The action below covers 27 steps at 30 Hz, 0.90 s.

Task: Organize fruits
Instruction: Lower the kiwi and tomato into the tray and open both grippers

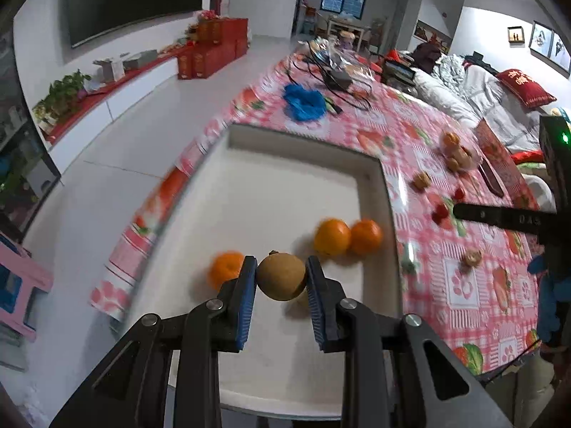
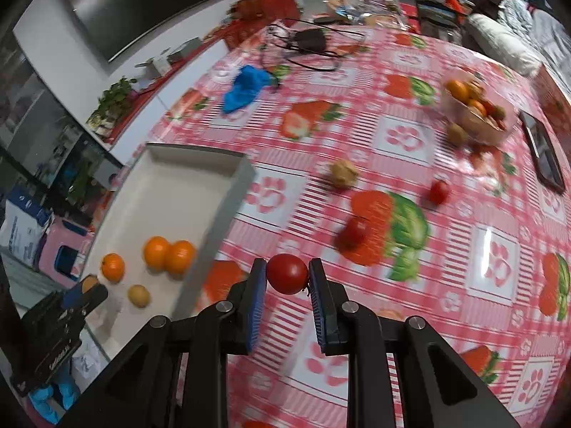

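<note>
My left gripper point(image 1: 282, 276) is shut on a round brown fruit point(image 1: 282, 276) and holds it above the white tray point(image 1: 303, 139). Three oranges point(image 1: 332, 236) lie in the tray; a small yellow-brown fruit point(image 2: 139, 295) lies there too. My right gripper point(image 2: 287, 274) is shut on a small red tomato point(image 2: 287, 273) above the pink checked tablecloth, right of the tray point(image 2: 200, 151). The left gripper also shows in the right wrist view point(image 2: 84, 290). Loose tomatoes point(image 2: 439, 191) and a walnut point(image 2: 343, 174) lie on the cloth. A clear bowl point(image 2: 478, 107) holds more fruit.
A blue glove point(image 2: 246, 85) and black cables point(image 2: 310, 44) lie at the far side of the table. A dark phone point(image 2: 544, 149) lies right of the bowl. The tray sits at the table's left edge; floor lies beyond.
</note>
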Each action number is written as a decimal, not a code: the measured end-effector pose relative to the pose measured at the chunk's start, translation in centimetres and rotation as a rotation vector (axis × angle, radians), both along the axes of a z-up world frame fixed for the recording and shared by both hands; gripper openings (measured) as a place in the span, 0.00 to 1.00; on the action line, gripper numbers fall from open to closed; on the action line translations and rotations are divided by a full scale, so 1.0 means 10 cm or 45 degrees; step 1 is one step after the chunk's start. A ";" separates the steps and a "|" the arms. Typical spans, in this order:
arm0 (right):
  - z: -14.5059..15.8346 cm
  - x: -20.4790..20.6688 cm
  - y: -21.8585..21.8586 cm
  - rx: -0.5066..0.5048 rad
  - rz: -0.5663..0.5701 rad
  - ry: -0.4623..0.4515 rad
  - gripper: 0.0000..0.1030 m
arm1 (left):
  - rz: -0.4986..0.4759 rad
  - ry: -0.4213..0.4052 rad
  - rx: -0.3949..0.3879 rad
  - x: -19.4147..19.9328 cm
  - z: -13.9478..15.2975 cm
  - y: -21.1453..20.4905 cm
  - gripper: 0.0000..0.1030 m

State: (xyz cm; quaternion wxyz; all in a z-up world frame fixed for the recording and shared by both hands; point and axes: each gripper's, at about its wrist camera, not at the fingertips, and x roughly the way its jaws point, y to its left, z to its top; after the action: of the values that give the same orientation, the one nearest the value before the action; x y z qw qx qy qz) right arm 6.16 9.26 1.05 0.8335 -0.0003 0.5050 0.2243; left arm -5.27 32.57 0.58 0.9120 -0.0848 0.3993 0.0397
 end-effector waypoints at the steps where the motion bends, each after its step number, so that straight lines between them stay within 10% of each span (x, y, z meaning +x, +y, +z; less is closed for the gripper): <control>1: 0.02 -0.01 0.05 0.006 0.014 -0.002 0.25 | 0.009 -0.012 0.012 0.01 0.05 0.05 0.29; 9: 0.12 -0.01 0.57 0.024 0.126 -0.024 0.25 | 0.062 -0.077 0.057 0.21 0.31 0.33 0.29; 27: -0.18 0.12 1.17 -0.064 0.230 0.011 0.25 | 0.031 0.075 0.042 0.52 -0.19 0.27 0.29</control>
State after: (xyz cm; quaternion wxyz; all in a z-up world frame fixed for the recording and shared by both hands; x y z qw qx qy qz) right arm 7.39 20.92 -0.77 0.8075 -0.0659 0.5119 0.2857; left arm -0.07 35.25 -1.34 0.9006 -0.0734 0.4242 0.0599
